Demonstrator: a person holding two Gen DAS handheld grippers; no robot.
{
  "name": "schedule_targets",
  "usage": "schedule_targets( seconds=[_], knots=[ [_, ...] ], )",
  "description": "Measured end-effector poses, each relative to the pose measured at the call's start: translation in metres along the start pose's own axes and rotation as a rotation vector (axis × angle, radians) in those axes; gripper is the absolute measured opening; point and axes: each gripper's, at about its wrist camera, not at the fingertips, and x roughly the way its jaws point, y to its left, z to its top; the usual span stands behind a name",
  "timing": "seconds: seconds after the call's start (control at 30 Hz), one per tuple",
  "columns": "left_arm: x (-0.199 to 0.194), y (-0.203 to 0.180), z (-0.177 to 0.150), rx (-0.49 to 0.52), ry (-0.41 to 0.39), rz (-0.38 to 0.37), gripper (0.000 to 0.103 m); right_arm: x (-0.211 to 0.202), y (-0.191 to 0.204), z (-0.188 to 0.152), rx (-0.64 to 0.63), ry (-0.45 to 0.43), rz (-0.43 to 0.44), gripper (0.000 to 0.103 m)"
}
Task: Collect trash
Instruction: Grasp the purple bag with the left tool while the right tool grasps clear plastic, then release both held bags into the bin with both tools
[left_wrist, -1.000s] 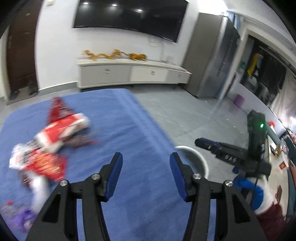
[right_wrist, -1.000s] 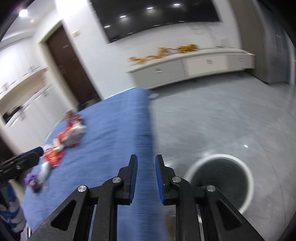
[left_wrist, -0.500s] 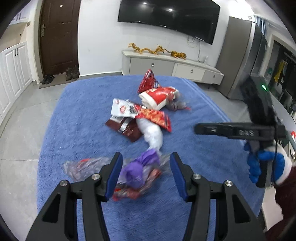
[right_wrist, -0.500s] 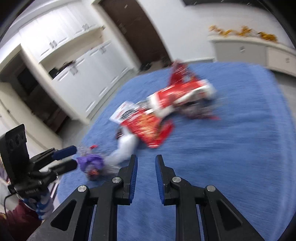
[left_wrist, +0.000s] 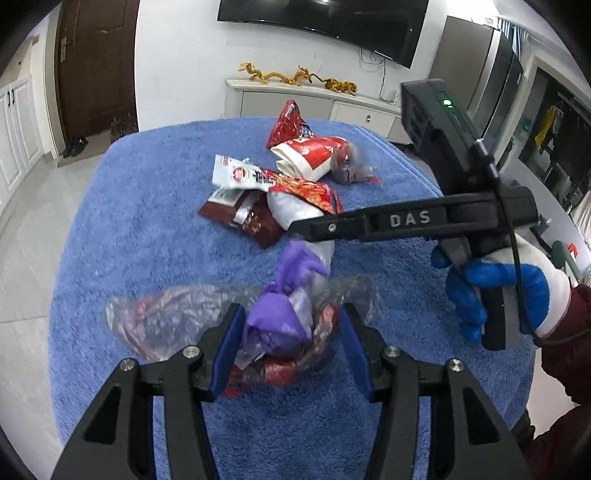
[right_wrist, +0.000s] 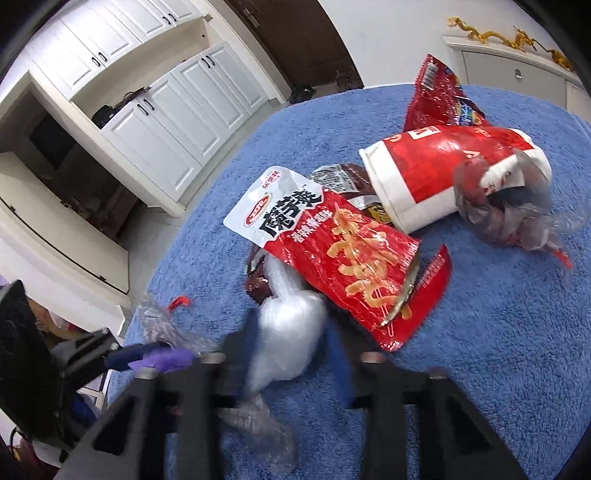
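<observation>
A living room with a wall-mounted TV (left_wrist: 321, 26), a white sideboard (left_wrist: 314, 105) and white cabinets (right_wrist: 173, 122) surrounds a table draped in a blue fleece cloth (left_wrist: 147, 229), on which the trash lies in a loose heap.

The left tool (left_wrist: 291, 341) is spread wide, its blue pads on either side of a purple wrapper (left_wrist: 275, 321) bundled in a crumpled clear plastic bag (left_wrist: 166, 321); whether the pads touch it cannot be told. The right tool (right_wrist: 291, 354) is blurred but spread apart, straddling a white plastic bag (right_wrist: 291, 332) that pokes out from under a red snack packet (right_wrist: 343, 258) with yellow lettering.

Half a second ago the right tool was nearly closed and held back from the pile; now it has opened and moved in over the white bag. The left tool has edged closer around the purple bundle.

Further back in the heap, a red-and-white paper cup (right_wrist: 443, 173) lies on its side, with a second clear bag (right_wrist: 513, 206) of dark scraps at its mouth, a crinkled red foil pouch (right_wrist: 439, 96) behind it and a dark brown wrapper (left_wrist: 247, 218) under the snack packet.
</observation>
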Motion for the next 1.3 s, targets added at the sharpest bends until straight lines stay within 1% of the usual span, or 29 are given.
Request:
schedule_targets(
  seconds=[0.03,0.1,0.13,0.17,0.33,0.47,0.57,0.7,0.77,0.87,0.93,1.0,1.03,1.13,1.2,1.27,1.3],
  knots=[
    [-0.001,-0.001,-0.001,-0.006,-0.003,-0.003,0.047,-0.003,0.001,-0.002,-0.004,-0.008,0.001,0.029],
    [-0.004,-0.001,-0.001,-0.018,-0.009,-0.008,0.038,-0.011,0.002,-0.008,-0.008,-0.027,0.011,0.028],
    [-0.005,-0.001,-0.001,-0.023,-0.014,-0.011,0.036,-0.017,0.002,-0.012,-0.01,-0.037,0.018,0.028],
    [-0.006,-0.001,-0.001,-0.027,-0.018,-0.014,0.031,-0.023,0.002,-0.014,-0.012,-0.049,0.024,0.028],
    [-0.019,-0.009,-0.002,-0.036,-0.045,-0.011,0.029,-0.059,-0.003,-0.028,-0.019,-0.117,0.028,0.028],
    [-0.028,-0.022,0.004,-0.033,-0.065,-0.008,0.028,-0.088,-0.013,-0.042,-0.012,-0.16,0.025,0.028],
    [-0.034,-0.039,0.011,-0.012,-0.079,-0.023,0.028,-0.114,-0.029,-0.058,0.009,-0.198,0.012,0.028],
    [-0.029,-0.072,0.028,0.03,-0.078,-0.078,0.028,-0.16,-0.067,-0.082,0.085,-0.271,-0.034,0.028],
    [-0.019,-0.098,0.039,0.065,-0.067,-0.112,0.028,-0.188,-0.093,-0.095,0.128,-0.312,-0.073,0.028],
    [0.004,-0.141,0.056,0.114,-0.037,-0.179,0.028,-0.229,-0.135,-0.122,0.212,-0.369,-0.157,0.028],
    [0.019,-0.168,0.064,0.154,-0.017,-0.215,0.028,-0.252,-0.162,-0.139,0.271,-0.394,-0.248,0.028],
    [0.041,-0.204,0.074,0.203,0.013,-0.256,0.028,-0.272,-0.19,-0.159,0.327,-0.403,-0.362,0.028],
    [0.049,-0.218,0.078,0.22,0.027,-0.273,0.028,-0.278,-0.2,-0.165,0.352,-0.407,-0.386,0.028],
    [0.078,-0.264,0.095,0.262,0.065,-0.317,0.028,-0.293,-0.241,-0.189,0.442,-0.404,-0.502,0.028],
    [0.093,-0.291,0.105,0.279,0.08,-0.345,0.028,-0.298,-0.263,-0.199,0.49,-0.397,-0.538,0.028],
    [0.113,-0.325,0.116,0.31,0.092,-0.355,0.028,-0.296,-0.28,-0.205,0.528,-0.386,-0.572,0.029],
    [0.122,-0.338,0.12,0.316,0.1,-0.357,0.029,-0.295,-0.292,-0.207,0.552,-0.376,-0.59,0.031]
  ],
)
